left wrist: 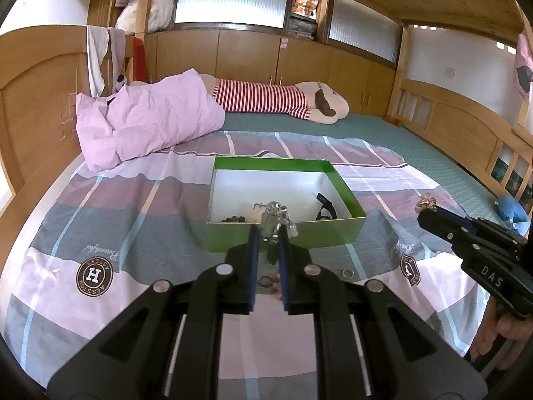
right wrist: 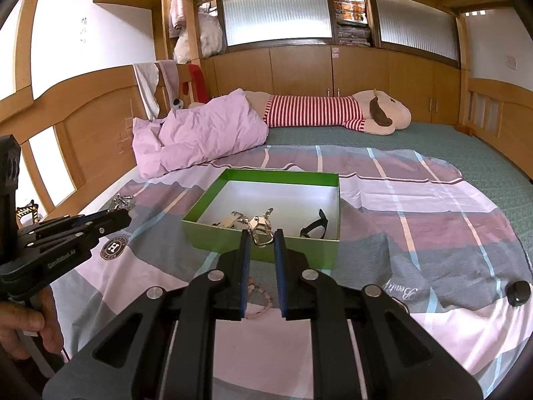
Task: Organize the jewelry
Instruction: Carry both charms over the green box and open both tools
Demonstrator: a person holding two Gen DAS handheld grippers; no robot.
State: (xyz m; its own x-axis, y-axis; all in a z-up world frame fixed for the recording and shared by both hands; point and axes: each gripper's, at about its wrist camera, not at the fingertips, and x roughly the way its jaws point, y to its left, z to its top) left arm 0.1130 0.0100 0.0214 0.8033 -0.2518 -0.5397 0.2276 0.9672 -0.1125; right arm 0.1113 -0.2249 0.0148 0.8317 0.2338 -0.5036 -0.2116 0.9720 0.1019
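Counting from the green box (left wrist: pixel 286 230), which is the landmark on the plaid sheet (left wrist: pixel 100 220), I see one box, two grippers and several small jewelry pieces. Inside the box lie one black strap-like piece (right wrist: pixel 314 225) at its right side, some dark beads (left wrist: pixel 233 219) near its front wall, and one pale metal piece (right wrist: pixel 230 221). On the sheet in front of the box lie one small ring (left wrist: pixel 347 272) and one pink bead strand (right wrist: pixel 258 295). One black round knob (right wrist: pixel 517 292) lies well to the right of the box.

Both grippers point down toward the box at a slant. The left gripper (left wrist: pixel 268 233) is closed narrow on a silver-and-green ornament (left wrist: pixel 276 213), at the front wall of the box. The right gripper (right wrist: pixel 261 236) is pinched on a silver clasp piece (right wrist: pixel 261 228), also at the front wall.
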